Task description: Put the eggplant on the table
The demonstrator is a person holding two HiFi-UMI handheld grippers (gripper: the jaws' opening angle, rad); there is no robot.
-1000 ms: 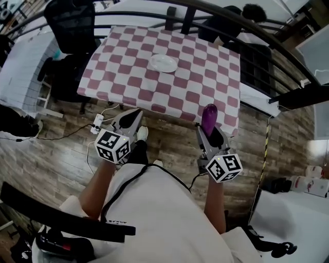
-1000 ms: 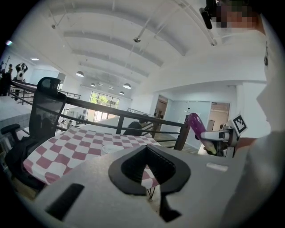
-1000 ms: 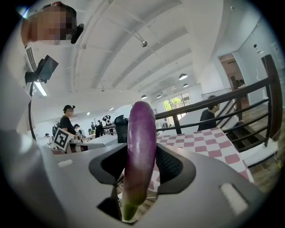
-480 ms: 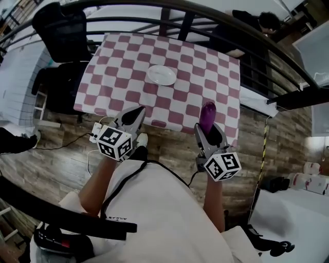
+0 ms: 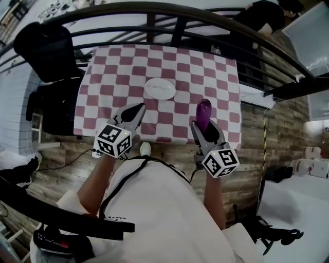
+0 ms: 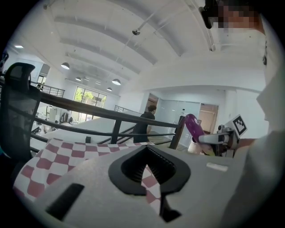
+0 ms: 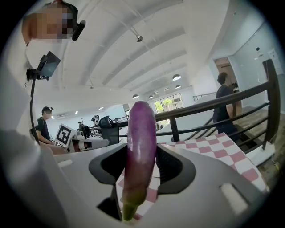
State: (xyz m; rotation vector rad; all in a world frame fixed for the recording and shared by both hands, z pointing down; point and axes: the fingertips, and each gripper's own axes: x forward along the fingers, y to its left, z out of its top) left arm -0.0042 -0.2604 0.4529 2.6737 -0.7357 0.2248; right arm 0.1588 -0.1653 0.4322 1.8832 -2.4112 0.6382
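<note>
The eggplant (image 7: 140,156) stands upright between the jaws of the right claw (image 5: 204,126). The jaws are spread fairly wide and press on its purple flanks from both sides. Its rounded end rises past the claw's tips and its green stem end points down toward the claw's base. From the head view, the claw and the eggplant (image 5: 204,112) are held over the near edge of the bench (image 5: 113,67), which is draped in a pink-and-white checked cloth (image 5: 216,77). A white plate (image 5: 160,88) lies on the cloth ahead of the claw and to its left. The left claw (image 5: 138,109) is level with the right one and well apart from it. Its jaws are closed together with nothing in them. A dark railing (image 5: 169,11) runs beyond the bench, and wooden floor (image 5: 61,164) shows beneath both claws.
</note>
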